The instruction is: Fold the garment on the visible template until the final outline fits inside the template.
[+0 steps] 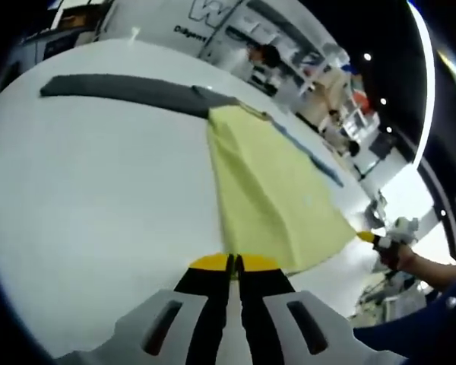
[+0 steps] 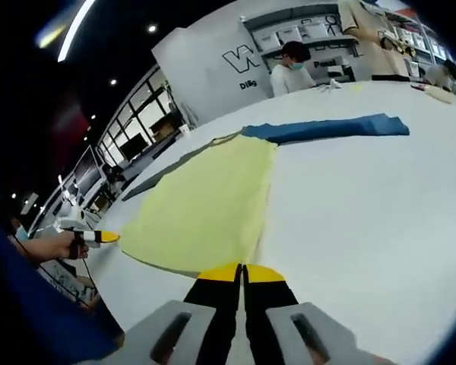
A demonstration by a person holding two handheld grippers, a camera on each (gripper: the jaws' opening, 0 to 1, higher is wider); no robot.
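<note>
Smooth yellow garment (image 1: 270, 190) lies flat on the white table (image 1: 99, 190), a trapezoid over the dark strip template (image 1: 129, 90). Left gripper (image 1: 233, 262) and right gripper (image 2: 242, 271) each pinch its near hem, jaws together.

Beyond my white table (image 2: 380, 220) stand shelving (image 2: 311, 34), a lettered white wall (image 2: 213, 68), windows (image 2: 140, 122) and ceiling lights (image 1: 424, 84).

Bright, even overhead light; ceiling strip (image 1: 424, 76) glares. Table (image 1: 99, 190) nearly washed out, shadows faint. Strong fisheye bending; background soft, slightly blurred.
</note>
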